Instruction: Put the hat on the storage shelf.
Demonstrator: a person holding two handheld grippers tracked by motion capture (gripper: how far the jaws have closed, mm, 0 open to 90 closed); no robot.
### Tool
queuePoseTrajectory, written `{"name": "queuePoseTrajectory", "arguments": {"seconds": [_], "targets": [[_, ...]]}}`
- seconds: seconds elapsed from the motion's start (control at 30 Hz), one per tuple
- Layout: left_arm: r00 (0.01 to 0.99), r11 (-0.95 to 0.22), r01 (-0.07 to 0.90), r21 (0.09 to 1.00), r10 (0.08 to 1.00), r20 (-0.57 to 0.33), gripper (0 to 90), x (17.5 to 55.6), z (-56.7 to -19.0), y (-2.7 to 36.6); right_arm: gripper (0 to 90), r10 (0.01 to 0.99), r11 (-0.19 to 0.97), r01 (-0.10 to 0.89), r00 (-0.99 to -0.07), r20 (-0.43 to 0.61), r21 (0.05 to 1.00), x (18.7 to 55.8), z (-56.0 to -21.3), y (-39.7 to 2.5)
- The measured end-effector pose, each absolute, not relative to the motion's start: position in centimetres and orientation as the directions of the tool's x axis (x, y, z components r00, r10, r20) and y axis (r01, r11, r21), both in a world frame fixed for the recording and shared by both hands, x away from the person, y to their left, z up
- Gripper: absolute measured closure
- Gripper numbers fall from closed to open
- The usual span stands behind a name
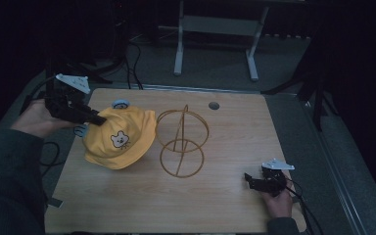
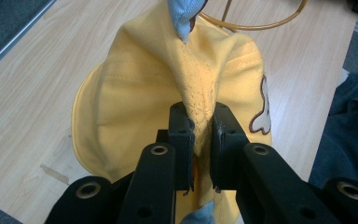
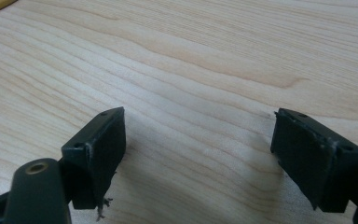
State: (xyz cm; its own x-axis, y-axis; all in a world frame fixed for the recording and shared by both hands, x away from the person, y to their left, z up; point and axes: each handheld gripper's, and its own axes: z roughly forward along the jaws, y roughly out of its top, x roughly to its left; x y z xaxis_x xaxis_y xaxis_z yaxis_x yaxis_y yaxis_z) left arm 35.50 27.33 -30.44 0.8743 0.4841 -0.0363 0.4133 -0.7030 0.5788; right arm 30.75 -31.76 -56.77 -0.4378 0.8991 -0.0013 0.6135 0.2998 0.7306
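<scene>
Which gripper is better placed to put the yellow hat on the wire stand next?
Left, probably. The left gripper already pinches the yellow hat beside the wire stand; the right gripper rests open on the table.

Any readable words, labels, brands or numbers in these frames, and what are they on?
None: no legible text in any view.
The yellow hat, pinched by the left gripper, carries only a small bear-face patch, a picture with no lettering.
The gold wire stand, the wooden table and the open right gripper bear no markings.
</scene>
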Motion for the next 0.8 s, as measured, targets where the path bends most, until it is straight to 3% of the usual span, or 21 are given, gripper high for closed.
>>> {"name": "queuePoseTrajectory", "arguments": {"seconds": [0.8], "targets": [[0.872,-0.681,0.408,0.608,0.487,-0.041,80.7,35.3,-29.2,28.1,17.9,0.899,0.301,0.613,-0.438,-0.002,0.731,30.8,-56.8,-31.8]]}}
